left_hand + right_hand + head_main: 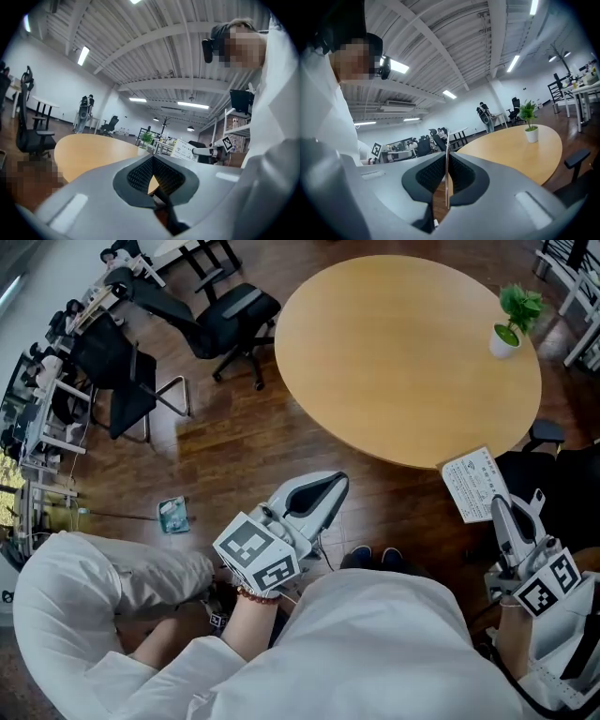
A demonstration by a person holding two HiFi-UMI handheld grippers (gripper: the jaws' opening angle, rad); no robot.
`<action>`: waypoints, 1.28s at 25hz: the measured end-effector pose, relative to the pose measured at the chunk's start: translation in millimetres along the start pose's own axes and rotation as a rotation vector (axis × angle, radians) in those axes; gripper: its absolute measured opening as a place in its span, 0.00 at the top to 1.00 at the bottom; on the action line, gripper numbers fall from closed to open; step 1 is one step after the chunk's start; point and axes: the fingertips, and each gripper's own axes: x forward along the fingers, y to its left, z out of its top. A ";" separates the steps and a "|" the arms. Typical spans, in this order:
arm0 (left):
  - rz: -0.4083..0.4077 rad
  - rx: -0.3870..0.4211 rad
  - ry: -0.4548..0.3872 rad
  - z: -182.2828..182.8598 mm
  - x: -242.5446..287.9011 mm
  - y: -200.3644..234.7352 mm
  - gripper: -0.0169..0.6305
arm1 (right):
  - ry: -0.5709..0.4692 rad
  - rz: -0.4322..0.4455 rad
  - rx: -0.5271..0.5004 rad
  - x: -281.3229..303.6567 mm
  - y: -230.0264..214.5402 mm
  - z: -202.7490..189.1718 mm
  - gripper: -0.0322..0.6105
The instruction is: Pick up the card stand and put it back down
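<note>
The card stand [473, 482] is a white printed card, held in the air just off the near edge of the round wooden table [403, 352]. My right gripper [498, 503] is shut on its lower right edge. In the right gripper view the card stand [447, 180] shows edge-on, pinched between the ribbed pads. My left gripper [337, 482] hovers over the floor in front of the table, shut with nothing in it. The left gripper view also catches the card stand [183, 149] off to the right.
A small potted plant [512, 322] stands at the table's far right. Black office chairs [225, 315] sit to the left of the table, with racks along the left wall. A small packet [173, 515] lies on the wooden floor. The person's shoes [371, 558] are below the table edge.
</note>
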 end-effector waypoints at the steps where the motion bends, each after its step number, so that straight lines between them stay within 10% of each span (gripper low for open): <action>1: 0.003 0.007 0.000 2.7 2.8 -6.4 0.97 | -0.001 0.000 0.007 -4.8 -0.5 0.0 0.92; 32: -0.084 0.032 0.026 -3.6 34.7 -38.3 0.97 | -0.047 0.026 0.011 -10.3 -3.2 1.5 0.92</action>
